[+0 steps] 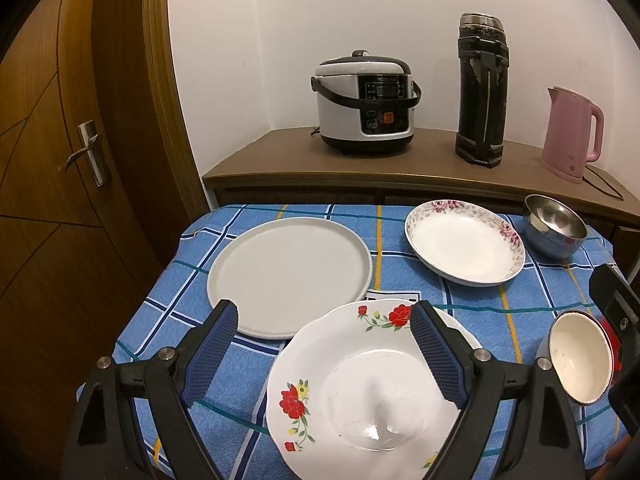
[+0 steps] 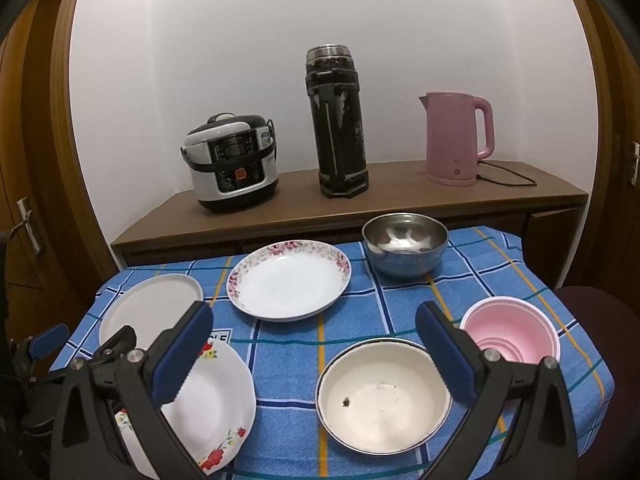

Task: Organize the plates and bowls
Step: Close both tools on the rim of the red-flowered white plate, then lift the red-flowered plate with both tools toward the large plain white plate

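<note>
Your desk point(image 2: 360, 312), under a blue checked cloth, carries everything, all of it lying mouth-up and none stacked.

The flat grey plate point(image 1: 290, 276) sits just ahead of your left fingers point(image 1: 230, 320), near the left pad. The red-flower plate point(image 1: 360, 384) lies directly under your left gripper point(image 1: 324, 316), its rim passing beneath the right pad without touching it. The pink-rimmed plate point(image 2: 288, 278) lies well ahead of your right gripper point(image 2: 314, 320), between the two pads' lines. The white bowl point(image 2: 384, 396) rests between and below your right fingers point(image 2: 440, 344), closer to the right pad. The steel bowl point(image 2: 405, 242) stands far ahead of that pad, at the desk's back edge. The pink bowl point(image 2: 510, 334) sits just outside the right pad.

Both pairs of fingers are spread wide and grip nothing; no pad touches a dish.

On the shelf point(image 2: 400, 196) behind stand a cooker point(image 2: 234, 160), a black flask point(image 2: 340, 120) and a pink kettle point(image 2: 456, 140), all upright. The cooker's panel bears a brand starting "YO", too blurred to finish. Letters "LE" show on the cloth by your right gripper's left pad.
</note>
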Motion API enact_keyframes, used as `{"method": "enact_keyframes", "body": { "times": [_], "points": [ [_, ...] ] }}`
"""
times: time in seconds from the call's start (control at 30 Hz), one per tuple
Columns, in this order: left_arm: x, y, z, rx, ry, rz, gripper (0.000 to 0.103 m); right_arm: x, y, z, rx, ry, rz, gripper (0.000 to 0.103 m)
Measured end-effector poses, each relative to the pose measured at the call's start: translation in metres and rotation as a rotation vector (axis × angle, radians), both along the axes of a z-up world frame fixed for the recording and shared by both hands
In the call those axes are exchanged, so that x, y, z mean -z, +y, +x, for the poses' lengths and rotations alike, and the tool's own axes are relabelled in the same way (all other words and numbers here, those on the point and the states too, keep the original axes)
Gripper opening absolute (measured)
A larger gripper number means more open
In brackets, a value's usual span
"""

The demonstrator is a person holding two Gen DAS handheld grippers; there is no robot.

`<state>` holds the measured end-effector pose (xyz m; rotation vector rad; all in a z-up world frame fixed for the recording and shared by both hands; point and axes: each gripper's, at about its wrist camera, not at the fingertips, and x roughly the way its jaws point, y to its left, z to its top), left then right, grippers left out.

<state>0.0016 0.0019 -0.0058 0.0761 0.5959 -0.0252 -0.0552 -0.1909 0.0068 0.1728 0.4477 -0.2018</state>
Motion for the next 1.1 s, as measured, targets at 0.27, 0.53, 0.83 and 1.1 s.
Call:
{"method": "enact_keyframes", "body": {
  "times": [0.27, 0.53, 0.83, 1.1],
  "points": [
    [0.001, 0.001, 0.0, -0.005, -0.013, 0.044, 0.09, 0.001, 0.001, 0.001, -0.008, -0.013, -0.007, 0.103],
    [0.003, 0.004, 0.003, -0.003, -0.013, 0.054, 0.09, 0.003, 0.005, 0.007, -0.029, -0.007, -0.019, 0.103],
    [0.013, 0.025, 0.006, 0.009, 0.032, 0.027, 0.09, 0.012, 0.013, 0.017, -0.125, 0.011, -0.008, 0.099],
    [0.033, 0.051, 0.004, -0.017, 0.15, 0.011, 0.09, 0.039, 0.026, 0.038, -0.279, 0.189, 0.067, 0.074]
  ]
}}
